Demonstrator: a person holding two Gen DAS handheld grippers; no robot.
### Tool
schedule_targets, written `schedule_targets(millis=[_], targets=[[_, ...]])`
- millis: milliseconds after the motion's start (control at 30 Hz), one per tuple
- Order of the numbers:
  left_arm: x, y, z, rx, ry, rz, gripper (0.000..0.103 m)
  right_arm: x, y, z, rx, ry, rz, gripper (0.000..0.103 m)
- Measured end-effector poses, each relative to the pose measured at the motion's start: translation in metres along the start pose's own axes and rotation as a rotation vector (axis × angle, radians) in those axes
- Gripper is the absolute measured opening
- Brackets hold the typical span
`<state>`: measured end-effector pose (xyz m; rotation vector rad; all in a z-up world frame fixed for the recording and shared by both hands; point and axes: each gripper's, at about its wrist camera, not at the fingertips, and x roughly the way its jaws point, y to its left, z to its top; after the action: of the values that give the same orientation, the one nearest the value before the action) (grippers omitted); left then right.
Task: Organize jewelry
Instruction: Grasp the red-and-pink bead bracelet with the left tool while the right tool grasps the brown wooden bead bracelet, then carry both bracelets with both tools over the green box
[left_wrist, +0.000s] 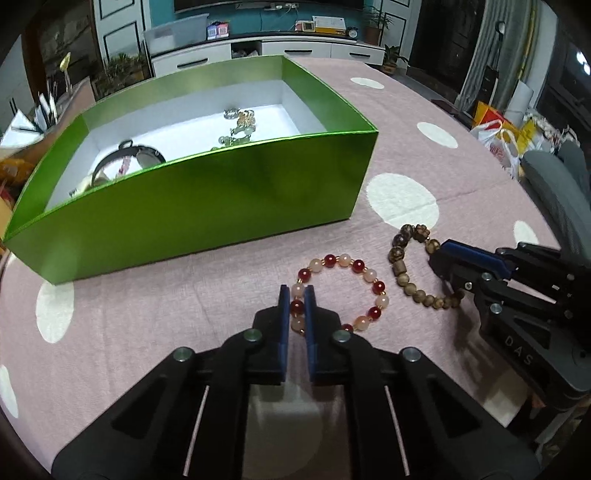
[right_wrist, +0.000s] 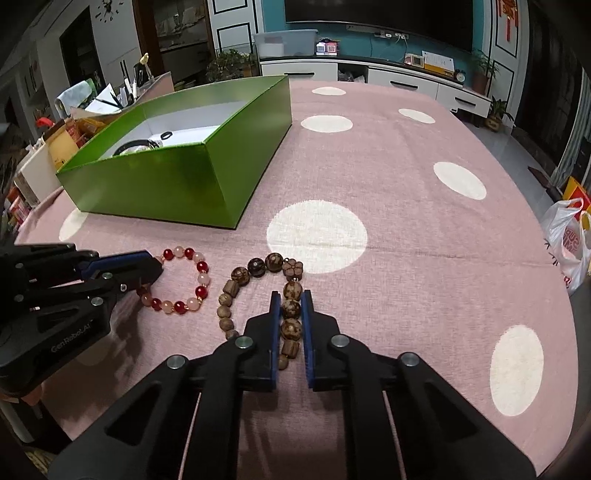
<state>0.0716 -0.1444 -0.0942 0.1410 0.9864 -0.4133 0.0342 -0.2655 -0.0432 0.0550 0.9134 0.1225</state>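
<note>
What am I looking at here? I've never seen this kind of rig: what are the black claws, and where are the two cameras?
No robot: a person holds a two-finger gripper in each hand, each carrying a fisheye camera looking along its fingers. In the left camera's picture, the left gripper is shut on the red and pale bead bracelet. In the right camera's picture, the right gripper is shut on the brown wooden bead bracelet. Both bracelets lie on a pink tablecloth with white dots. Behind stands an open green box already holding other jewelry.
</note>
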Motion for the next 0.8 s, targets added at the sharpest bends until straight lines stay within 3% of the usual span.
schedule_targets(millis=[167, 400, 800], targets=[[-0.017, 0.014, -0.001, -0.070, -0.019, -0.060, 0.007, -0.022, -0.001, 0.008, 0.019, -0.058, 0.059, 0.010], [-0.051, 0.025, 0.002, -0.099, -0.090, -0.088, 0.007, -0.049, 0.008, 0.021, 0.017, -0.126, 0.111, 0.010], [-0.110, 0.066, 0.008, -0.180, -0.196, -0.079, 0.007, -0.082, 0.022, 0.043, -0.015, -0.209, 0.144, 0.010]])
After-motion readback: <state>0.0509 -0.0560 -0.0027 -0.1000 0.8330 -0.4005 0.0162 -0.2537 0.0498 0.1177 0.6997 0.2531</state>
